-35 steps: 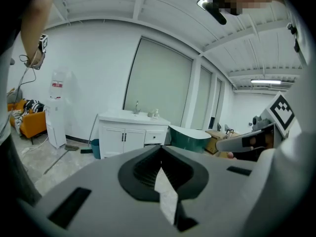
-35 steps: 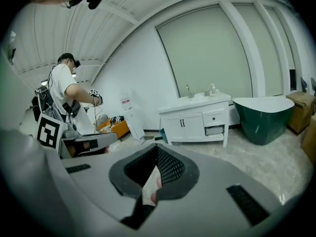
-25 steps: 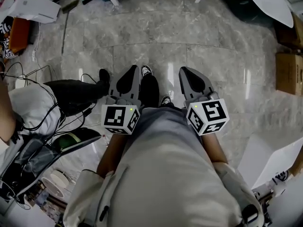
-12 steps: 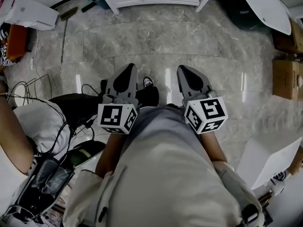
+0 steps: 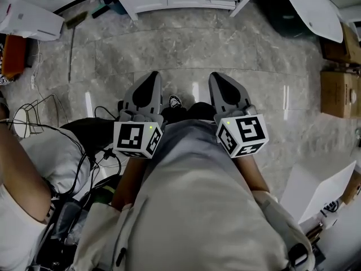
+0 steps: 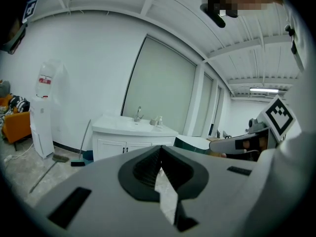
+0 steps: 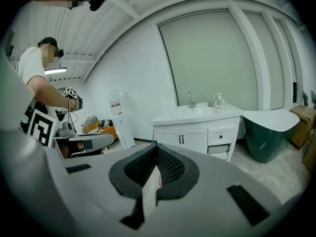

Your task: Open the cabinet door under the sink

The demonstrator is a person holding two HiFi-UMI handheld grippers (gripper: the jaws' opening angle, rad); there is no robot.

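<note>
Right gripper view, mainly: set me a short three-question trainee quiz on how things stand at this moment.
1. True or false: the two doors of the white sink cabinet are closed.
2. The right gripper is: A) shut on a door handle; B) shut on nothing, far from the cabinet; C) open around the tap.
3. Fill in: in the right gripper view, the tall white water dispenser stands to the cabinet's ____.
Key: 1 true; 2 B; 3 left.
</note>
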